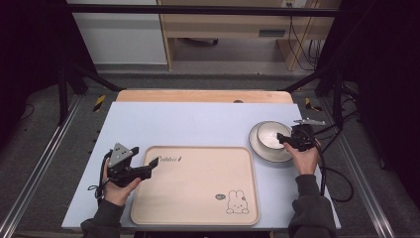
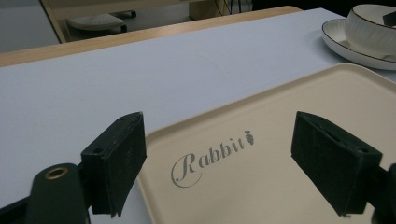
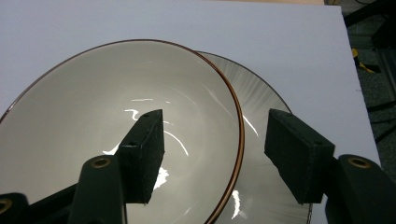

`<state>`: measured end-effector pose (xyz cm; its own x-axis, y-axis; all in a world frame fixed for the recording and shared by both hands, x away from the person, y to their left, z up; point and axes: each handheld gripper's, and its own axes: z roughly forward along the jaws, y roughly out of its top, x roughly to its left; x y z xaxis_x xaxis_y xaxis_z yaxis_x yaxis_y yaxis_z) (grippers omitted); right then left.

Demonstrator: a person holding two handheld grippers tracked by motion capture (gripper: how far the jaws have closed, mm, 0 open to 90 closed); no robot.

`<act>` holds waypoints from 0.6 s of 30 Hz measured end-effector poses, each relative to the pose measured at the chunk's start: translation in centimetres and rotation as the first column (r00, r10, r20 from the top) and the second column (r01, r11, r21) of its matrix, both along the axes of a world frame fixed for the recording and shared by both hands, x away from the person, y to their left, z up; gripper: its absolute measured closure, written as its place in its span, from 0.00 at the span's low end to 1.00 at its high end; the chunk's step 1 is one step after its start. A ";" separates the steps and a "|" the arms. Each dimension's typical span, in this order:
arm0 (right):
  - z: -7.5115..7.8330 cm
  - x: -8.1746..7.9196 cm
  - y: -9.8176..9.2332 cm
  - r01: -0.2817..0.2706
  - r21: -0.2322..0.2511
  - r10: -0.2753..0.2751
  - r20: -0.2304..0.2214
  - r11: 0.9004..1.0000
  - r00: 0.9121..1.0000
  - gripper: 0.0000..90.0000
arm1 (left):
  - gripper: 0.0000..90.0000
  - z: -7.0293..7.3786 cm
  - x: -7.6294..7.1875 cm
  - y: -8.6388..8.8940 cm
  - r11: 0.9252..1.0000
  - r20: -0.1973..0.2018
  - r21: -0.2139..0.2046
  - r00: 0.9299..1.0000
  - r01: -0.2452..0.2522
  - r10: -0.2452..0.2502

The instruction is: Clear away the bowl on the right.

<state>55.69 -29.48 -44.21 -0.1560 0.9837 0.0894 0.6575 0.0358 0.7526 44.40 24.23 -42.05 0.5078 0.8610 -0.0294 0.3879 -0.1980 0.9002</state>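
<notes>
Your right claw (image 3: pixel 215 154) stands open and holds nothing. Its jaws straddle the near rim of the bowl (image 3: pixel 93 107): one jaw sits inside the bowl, the other outside, over the plate (image 3: pixel 261 107) beneath it. The rim runs between the jaws, so a straight closure should take it. The bowl rests on the plate at the right of the worktop (image 1: pixel 198 121), just beside the tray (image 1: pixel 198 198).

Your left claw (image 2: pixel 233 163) is also open and empty, over the tray's near left corner by the "Rabbit" lettering. The bowl lies well apart from it, so your right hand (image 1: pixel 306 158) is the nearer one.
</notes>
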 end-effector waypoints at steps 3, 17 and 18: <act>-0.1 0.1 -0.1 0.004 0.003 -0.004 -0.011 1.000 1.000 0.46 | 0.20 0.0 0.0 -0.1 1.000 -0.001 0.001 1.000 0.002 -0.002; -0.6 0.6 -0.4 0.015 0.043 -0.010 -0.103 0.999 0.995 0.69 | 0.20 -0.2 0.1 -0.1 1.000 -0.007 0.007 1.000 0.003 -0.003; -0.6 0.6 -0.4 0.015 0.043 -0.010 -0.103 0.999 0.995 0.69 | 0.20 -0.2 0.1 -0.1 1.000 -0.007 0.008 1.000 0.003 -0.003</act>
<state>56.33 -29.88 -44.81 -0.1313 0.9803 0.1477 0.7314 -0.0048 0.6819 44.53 24.11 -42.25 0.5103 0.8596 -0.0258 0.3934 -0.2067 0.8958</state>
